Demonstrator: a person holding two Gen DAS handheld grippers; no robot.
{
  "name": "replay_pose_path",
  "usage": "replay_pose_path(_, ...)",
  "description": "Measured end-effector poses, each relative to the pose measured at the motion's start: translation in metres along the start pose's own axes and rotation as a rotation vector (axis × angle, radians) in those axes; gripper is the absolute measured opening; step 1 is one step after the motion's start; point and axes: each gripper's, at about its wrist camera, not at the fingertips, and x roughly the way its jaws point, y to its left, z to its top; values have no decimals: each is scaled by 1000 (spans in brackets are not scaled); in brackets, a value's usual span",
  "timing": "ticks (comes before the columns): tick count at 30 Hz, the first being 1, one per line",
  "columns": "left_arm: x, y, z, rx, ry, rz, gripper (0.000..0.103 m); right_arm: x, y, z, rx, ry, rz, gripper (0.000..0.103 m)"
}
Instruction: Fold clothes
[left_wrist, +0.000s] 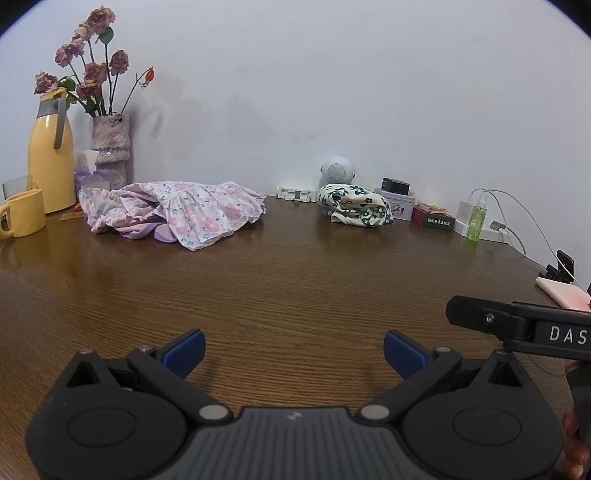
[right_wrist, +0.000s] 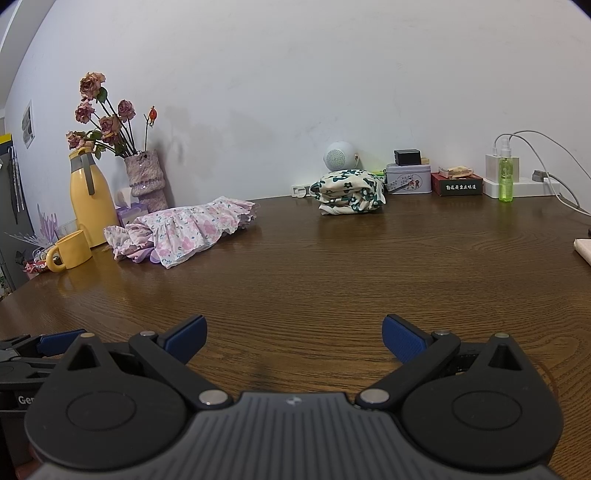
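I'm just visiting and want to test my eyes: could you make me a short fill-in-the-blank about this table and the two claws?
1. The pink floral garment lies crumpled near the ____ jug.
2. Both the left claw and the right claw are ____.
3. The liquid in the spray bottle is ____.

Missing words: yellow; open; green

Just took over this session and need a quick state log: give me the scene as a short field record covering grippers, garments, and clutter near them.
left gripper: open, empty, low over the table
right gripper: open, empty, beside the left one
pink floral garment: crumpled, unfolded, far left of table
green floral garment: bunched up, far centre by the wall
near pink garment: yellow jug, yellow mug, flower vase
near green garment: white speaker, tin box
folding: not started
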Motion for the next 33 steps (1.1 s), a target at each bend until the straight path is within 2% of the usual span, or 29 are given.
replay_pose_path(28,0,0,0,2,0,-7,103,1,1,-1,2,3,3,103)
replay_pose_path(33,3,1,2,11,20,-35,103,2,2,-2,1,12,12,103)
